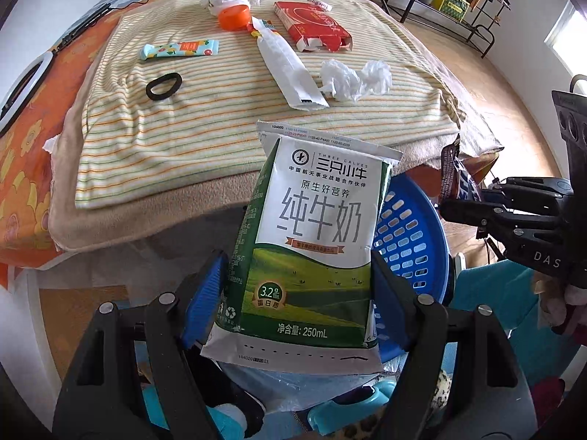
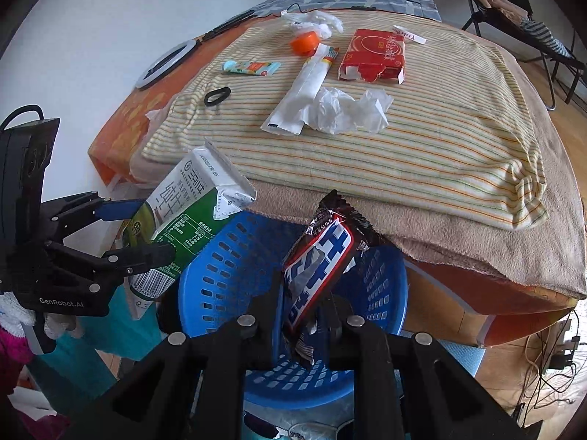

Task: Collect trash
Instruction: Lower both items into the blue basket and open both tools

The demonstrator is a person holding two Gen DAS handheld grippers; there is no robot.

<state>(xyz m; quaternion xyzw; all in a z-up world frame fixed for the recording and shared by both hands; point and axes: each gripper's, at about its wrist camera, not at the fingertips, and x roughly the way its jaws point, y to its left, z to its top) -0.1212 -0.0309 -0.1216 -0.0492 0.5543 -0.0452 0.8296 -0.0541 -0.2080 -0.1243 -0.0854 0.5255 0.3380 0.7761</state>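
Note:
My left gripper (image 1: 297, 286) is shut on a green and white milk carton (image 1: 312, 242), held over the near rim of a blue perforated basket (image 1: 414, 242). From the right wrist view the same carton (image 2: 183, 212) leans over the basket (image 2: 234, 256), pinched by the left gripper (image 2: 146, 227). My right gripper (image 2: 304, 308) is shut on a dark chocolate bar wrapper (image 2: 323, 260) above the basket's middle. In the left wrist view that wrapper (image 1: 458, 179) and right gripper (image 1: 462, 209) show at the right edge.
On the striped cloth (image 2: 422, 139) lie crumpled tissue (image 2: 348, 110), a long white wrapper (image 2: 301, 91), a torn red box (image 2: 374, 55), an orange cap (image 2: 304, 44), a small colourful packet (image 2: 253, 68) and a black hair tie (image 2: 217, 96). A folding chair (image 2: 532, 18) stands far right.

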